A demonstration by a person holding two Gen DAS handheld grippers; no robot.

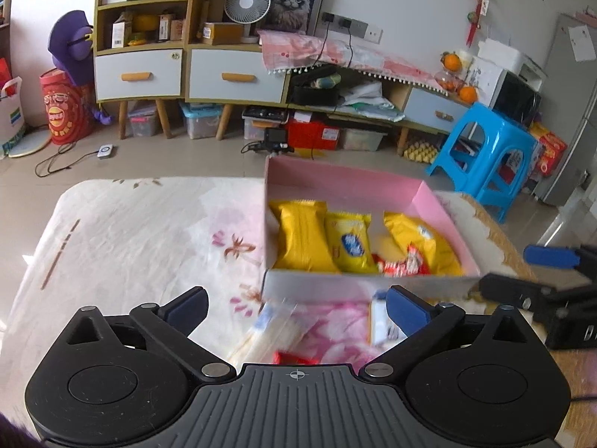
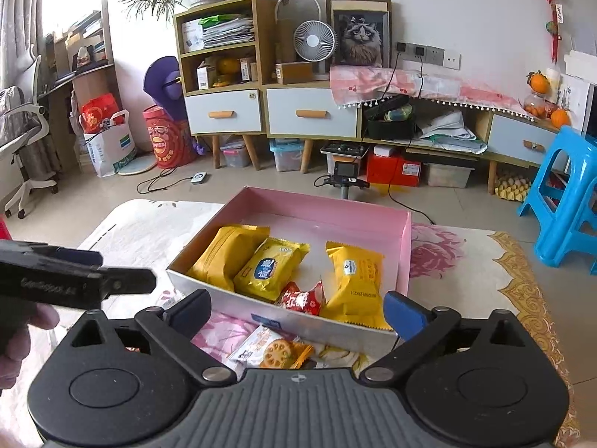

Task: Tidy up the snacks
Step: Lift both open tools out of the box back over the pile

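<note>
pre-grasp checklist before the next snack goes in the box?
1. Left gripper open, nothing held: ok.
2. Right gripper open, nothing held: ok.
3. Pink box open-topped, free floor space toward the back: ok.
4. Loose biscuit packet lies on the cloth in front of the box, reachable by the right fingers: ok.
5. Packets under the left gripper are motion-blurred; type and pose: cannot tell.

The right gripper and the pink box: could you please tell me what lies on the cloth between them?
In the right wrist view, a lotus-root snack packet lies on the floral cloth between the open right gripper and the near wall of the pink box.
</note>
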